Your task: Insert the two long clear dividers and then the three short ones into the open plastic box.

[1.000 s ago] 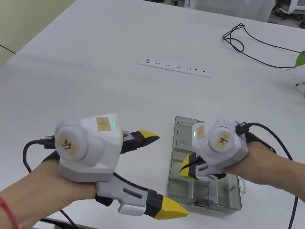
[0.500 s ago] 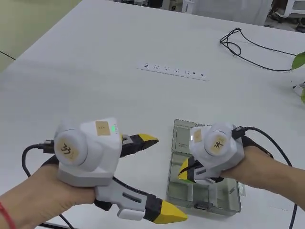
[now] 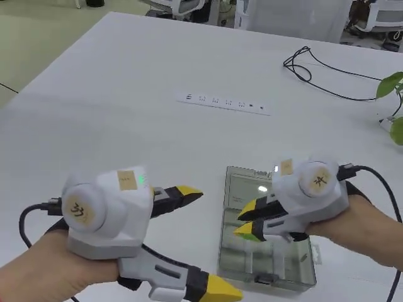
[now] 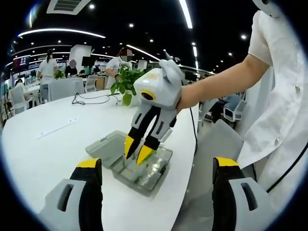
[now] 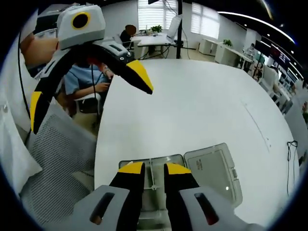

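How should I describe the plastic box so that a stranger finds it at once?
On the large white table, look at the near edge, under the right gripper. The plastic box lies there, its lid open flat behind it. It alone is clear and greyish; the power strip farther back is white, the cable black.

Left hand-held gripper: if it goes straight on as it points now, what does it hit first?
Probably the right hand-held gripper, which sits near dead ahead in the left gripper view, above the open plastic box. Depth is unclear, so a near miss is possible.
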`<state>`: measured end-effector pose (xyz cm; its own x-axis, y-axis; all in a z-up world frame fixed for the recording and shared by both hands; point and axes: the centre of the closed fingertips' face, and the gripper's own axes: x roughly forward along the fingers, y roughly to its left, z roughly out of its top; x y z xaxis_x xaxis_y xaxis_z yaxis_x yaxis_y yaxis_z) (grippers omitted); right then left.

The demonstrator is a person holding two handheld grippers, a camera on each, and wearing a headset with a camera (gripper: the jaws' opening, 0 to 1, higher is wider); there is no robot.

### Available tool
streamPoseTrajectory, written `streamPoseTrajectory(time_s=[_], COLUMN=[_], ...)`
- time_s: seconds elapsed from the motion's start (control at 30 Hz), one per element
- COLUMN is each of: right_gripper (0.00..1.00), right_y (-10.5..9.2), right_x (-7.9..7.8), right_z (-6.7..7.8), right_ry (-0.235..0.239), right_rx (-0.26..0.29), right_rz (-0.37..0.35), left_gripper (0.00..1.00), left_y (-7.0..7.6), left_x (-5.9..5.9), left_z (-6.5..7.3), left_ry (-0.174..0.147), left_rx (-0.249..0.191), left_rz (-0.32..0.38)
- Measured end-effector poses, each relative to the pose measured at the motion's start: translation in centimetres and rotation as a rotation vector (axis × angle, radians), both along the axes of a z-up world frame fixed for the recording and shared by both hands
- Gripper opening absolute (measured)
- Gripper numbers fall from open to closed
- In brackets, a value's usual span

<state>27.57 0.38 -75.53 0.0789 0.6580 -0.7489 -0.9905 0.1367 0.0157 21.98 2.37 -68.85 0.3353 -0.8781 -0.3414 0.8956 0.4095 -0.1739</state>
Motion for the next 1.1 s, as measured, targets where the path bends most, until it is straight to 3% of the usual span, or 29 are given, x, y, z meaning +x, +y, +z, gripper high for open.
streamPoseTrajectory(time_s=[0.3,0.6,0.9,1.1], right_gripper=[0.26,0.32,0.37,0.42], right_y=[-3.8,-8.3,-12.4,-13.7], right_x=[-0.1,-0.1,0.1,-0.3], right_z=[3.3,5.0,4.7,4.1], right_ry=[0.007,-0.010,-0.014,-0.007], right_rx=[0.099,0.143,0.131,0.103], right_rz=[-0.131,-0.244,-0.321,-0.342], left_gripper=[0.98,0.98,0.99,0.99], left_y=[0.1,0.1,0.1,0.1], left_x=[-0.3,-0.7,-0.9,-1.0], left_z=[0.2,0.4,0.2,0.3], left_ry=[-0.006,-0.008,-0.008,-0.008], left_rx=[0.002,0.003,0.008,0.009], left_rz=[0.008,0.008,0.012,0.011])
